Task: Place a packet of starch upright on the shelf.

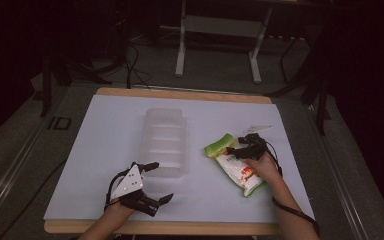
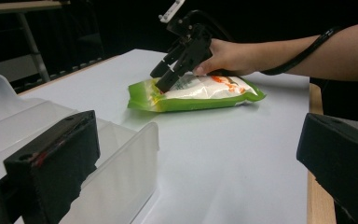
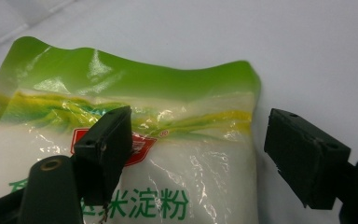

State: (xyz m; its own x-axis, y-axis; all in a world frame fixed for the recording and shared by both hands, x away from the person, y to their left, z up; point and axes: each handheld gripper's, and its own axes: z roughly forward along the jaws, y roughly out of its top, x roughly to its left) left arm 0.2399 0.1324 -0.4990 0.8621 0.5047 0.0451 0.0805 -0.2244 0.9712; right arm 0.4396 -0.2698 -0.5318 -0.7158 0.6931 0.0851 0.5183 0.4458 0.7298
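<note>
A green and white pouch (image 1: 237, 172) with red and green print lies flat on the white table sheet (image 1: 105, 130), right of centre. My right gripper (image 1: 242, 149) is tipped down onto its near-left end, jaws apart. In the right gripper view the right gripper (image 3: 200, 119) straddles the pouch (image 3: 177, 93): one jaw sits over the printed face, the other just past its side edge, and the pads do not press it. My left gripper (image 1: 161, 181) rests open near the front left with nothing in it. In the left gripper view the pouch (image 2: 200, 95) lies under the right gripper (image 2: 165, 79).
A clear plastic container (image 1: 164, 140) stands mid-table, close beside my left gripper's jaws (image 2: 121, 158). A scrap of clear wrapper (image 1: 257, 128) lies behind the pouch. The wooden table edge (image 1: 180, 227) runs along the front. Metal frame legs (image 1: 180, 50) stand on the floor beyond.
</note>
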